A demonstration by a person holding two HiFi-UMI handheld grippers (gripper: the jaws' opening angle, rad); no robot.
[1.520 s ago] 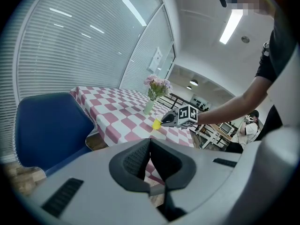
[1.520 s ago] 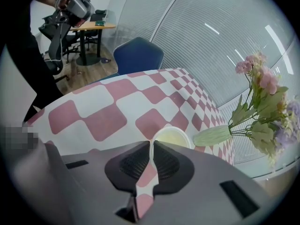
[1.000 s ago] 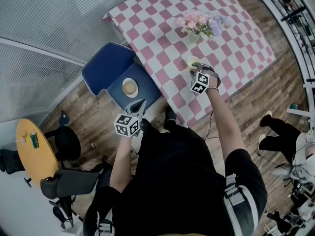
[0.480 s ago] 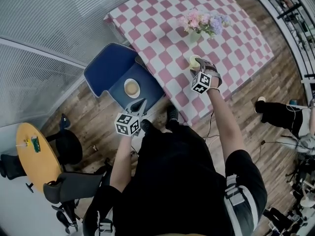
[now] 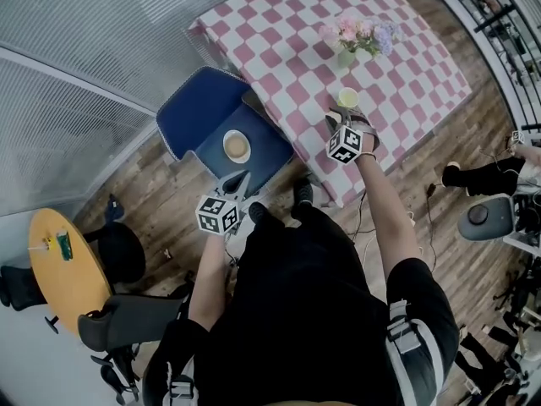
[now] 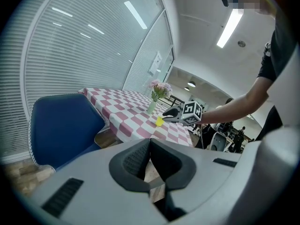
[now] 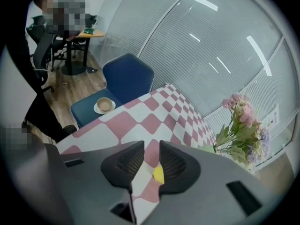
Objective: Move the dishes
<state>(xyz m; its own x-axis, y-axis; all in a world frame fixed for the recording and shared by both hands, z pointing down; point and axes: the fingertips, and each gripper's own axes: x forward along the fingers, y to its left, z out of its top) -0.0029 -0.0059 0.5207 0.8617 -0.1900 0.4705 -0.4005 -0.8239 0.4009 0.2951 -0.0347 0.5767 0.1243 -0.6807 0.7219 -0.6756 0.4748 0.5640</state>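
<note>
Yellow-green cup (image 5: 347, 98), small and plain, stands close to the near edge of the pink-checked table (image 5: 279, 49), just ahead of the right gripper (image 5: 340, 123). A white saucer with tan cup (image 5: 237, 145) sits mid-seat on the blue chair (image 5: 194, 112), beyond the left gripper (image 5: 237, 181).

Left gripper view: jaw tips together, nothing between.

Right gripper view: jaws apart, just been closing. The cup shows through the gap, no pad on it.

**Checked desk, blue chair, wooden floor**

The desk (image 5: 279, 32) wears a pink-and-white checked cloth. On it stand a vase of flowers (image 5: 359, 36) and, nearer the front edge, a yellow cup (image 5: 348, 98), apart from the vase. Just beside the desk, a blue chair (image 5: 199, 112) on the wooden floor (image 5: 144, 193) carries a cup on a saucer (image 5: 237, 146) on its seat. Well apart, a small round desk (image 5: 63, 277) bears a green thing (image 5: 65, 244).
</note>
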